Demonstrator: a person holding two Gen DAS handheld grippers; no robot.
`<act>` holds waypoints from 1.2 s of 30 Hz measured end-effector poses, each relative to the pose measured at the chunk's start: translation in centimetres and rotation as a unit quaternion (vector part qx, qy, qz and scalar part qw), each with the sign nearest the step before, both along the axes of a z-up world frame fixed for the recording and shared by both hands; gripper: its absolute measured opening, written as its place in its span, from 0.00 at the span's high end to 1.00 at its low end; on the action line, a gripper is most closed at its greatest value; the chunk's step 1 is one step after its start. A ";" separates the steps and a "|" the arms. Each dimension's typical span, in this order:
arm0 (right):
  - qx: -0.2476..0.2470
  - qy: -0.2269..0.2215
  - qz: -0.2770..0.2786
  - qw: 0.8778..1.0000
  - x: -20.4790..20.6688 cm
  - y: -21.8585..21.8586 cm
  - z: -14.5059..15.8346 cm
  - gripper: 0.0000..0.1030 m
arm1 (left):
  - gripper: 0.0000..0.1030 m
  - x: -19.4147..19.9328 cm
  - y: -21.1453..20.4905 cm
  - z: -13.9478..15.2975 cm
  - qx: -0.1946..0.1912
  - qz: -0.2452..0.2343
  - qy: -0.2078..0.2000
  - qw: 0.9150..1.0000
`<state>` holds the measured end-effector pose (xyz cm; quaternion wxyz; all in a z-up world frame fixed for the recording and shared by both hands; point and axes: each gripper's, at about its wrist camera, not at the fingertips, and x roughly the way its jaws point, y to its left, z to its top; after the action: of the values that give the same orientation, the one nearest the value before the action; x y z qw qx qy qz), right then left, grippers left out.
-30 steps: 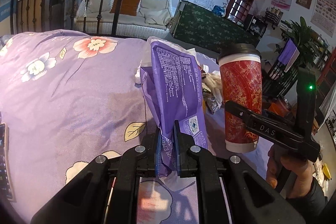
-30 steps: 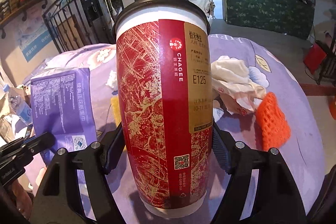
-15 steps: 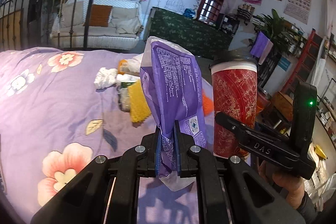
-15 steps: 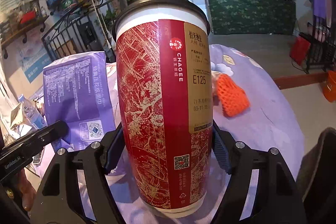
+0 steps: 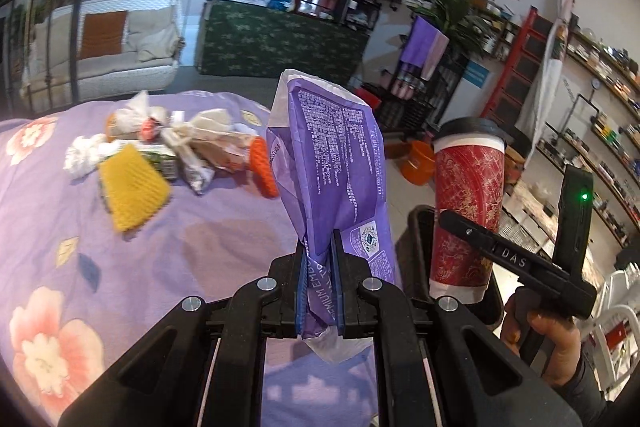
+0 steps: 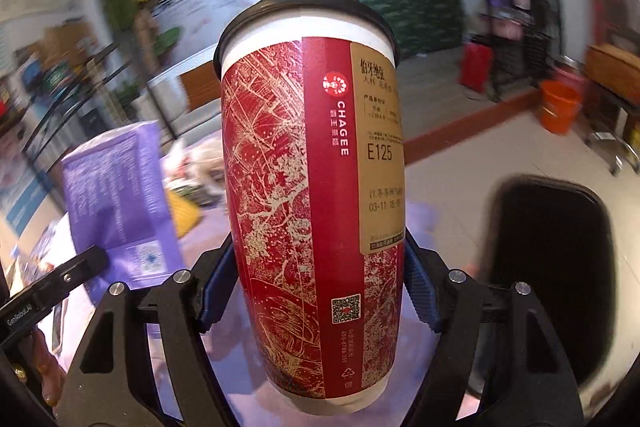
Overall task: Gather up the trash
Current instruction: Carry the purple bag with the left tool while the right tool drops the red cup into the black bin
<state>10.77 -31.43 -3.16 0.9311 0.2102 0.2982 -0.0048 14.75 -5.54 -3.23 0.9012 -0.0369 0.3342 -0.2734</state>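
Note:
My left gripper is shut on a purple snack bag and holds it upright above the purple flowered bedspread. My right gripper is shut on a tall red paper cup with a black lid; the cup also shows in the left wrist view, held over the rim of a black bin. The bin's dark opening shows in the right wrist view to the right of the cup. The purple bag shows there too, at the left.
A heap of trash lies on the bedspread: a yellow foam net, an orange foam net, crumpled white tissue and wrappers. An orange bucket stands on the floor beyond the bed.
Both grippers have swung right with their loads, away from the bed's middle toward its edge. The black bin has come into view under and beside the cup.

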 end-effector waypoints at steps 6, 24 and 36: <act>0.025 0.058 -0.088 0.994 -1.4 -7.4 -2.4 0.29 | 0.90 1.1 -3.8 -0.4 -0.001 -0.054 0.008 0.999; 0.156 0.336 -0.115 0.922 5.2 -17.4 -18.0 0.29 | 0.90 0.7 -8.5 -3.4 0.017 -0.119 0.032 0.992; 0.139 0.375 -0.122 0.909 7.7 -17.4 -20.2 0.28 | 0.90 0.8 -10.8 -4.9 0.036 -0.139 0.050 0.988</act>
<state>18.50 -48.87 -23.32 0.7044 0.3545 0.5950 -0.1552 15.59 -16.38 -8.13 0.8375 0.0284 0.3903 -0.3814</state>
